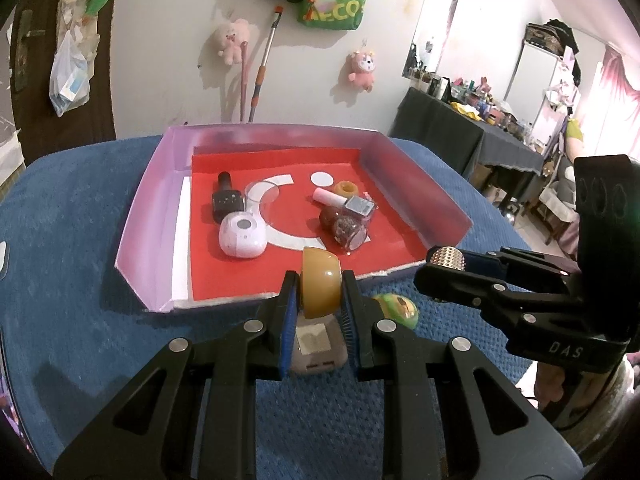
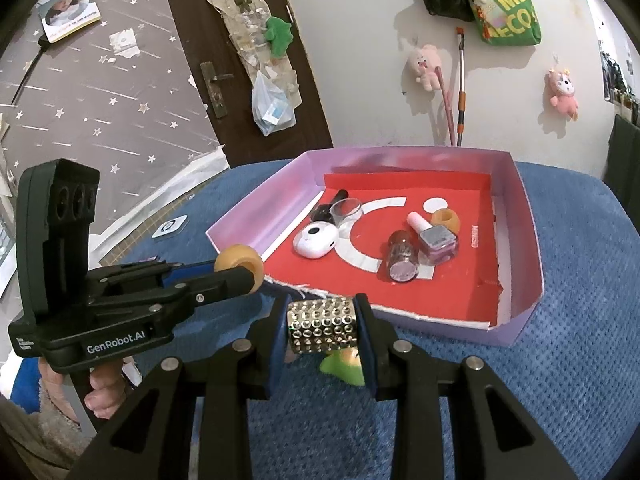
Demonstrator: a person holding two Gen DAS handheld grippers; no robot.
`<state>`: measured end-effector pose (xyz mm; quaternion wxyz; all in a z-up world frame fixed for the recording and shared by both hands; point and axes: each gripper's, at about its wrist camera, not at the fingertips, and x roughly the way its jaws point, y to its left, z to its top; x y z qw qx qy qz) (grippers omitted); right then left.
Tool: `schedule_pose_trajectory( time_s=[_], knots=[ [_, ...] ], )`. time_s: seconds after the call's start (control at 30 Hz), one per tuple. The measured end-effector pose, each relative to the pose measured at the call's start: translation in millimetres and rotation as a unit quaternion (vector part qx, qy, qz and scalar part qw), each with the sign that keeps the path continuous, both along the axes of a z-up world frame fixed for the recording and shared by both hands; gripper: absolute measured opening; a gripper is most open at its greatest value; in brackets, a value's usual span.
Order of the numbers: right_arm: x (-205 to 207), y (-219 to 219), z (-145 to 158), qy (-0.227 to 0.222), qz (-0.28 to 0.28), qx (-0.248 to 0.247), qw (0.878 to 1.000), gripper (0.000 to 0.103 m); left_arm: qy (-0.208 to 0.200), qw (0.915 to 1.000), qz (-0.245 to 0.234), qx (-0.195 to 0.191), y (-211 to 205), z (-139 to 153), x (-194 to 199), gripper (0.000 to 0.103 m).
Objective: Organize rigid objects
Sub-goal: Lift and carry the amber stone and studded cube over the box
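Inside pink box [image 2: 532,216]: earbud case [image 2: 314,242], 2 polish bottles; tools pinching wheel [image 1: 320,284], studded cylinder [image 2: 323,326].

Amber wheel [image 1: 320,282], silver-studded cylinder [image 2: 323,325]

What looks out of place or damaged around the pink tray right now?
The pink cardboard tray has a frayed, torn front edge where its red liner ends raggedly. Inside, the glitter-filled clear bottle lies on its side. A green round toy and a beige rectangular device sit on the blue cloth, outside the tray.

Pink plush toys [image 1: 231,41], perhaps pigs, wall-hung.
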<state>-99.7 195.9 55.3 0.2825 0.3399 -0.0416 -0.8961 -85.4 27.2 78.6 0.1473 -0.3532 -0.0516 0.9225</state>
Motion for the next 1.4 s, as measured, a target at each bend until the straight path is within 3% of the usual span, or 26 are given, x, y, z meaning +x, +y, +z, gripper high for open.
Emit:
schedule_pose_trajectory(
  time_s=[0.83,1.4],
  knots=[
    [-55.0,0.2,-9.7,-0.031,-0.006,0.008,0.999,0.034,-0.020,0.9997,-0.012,-0.006,1.1,-6.9,-38.8,0.019],
    [-85.2,-10.1,-32.7,-0.076,0.001,0.026,0.997,0.034,-0.073,0.9971,-0.022,-0.003,1.6,-33.8,-65.6,0.019]
  ],
)
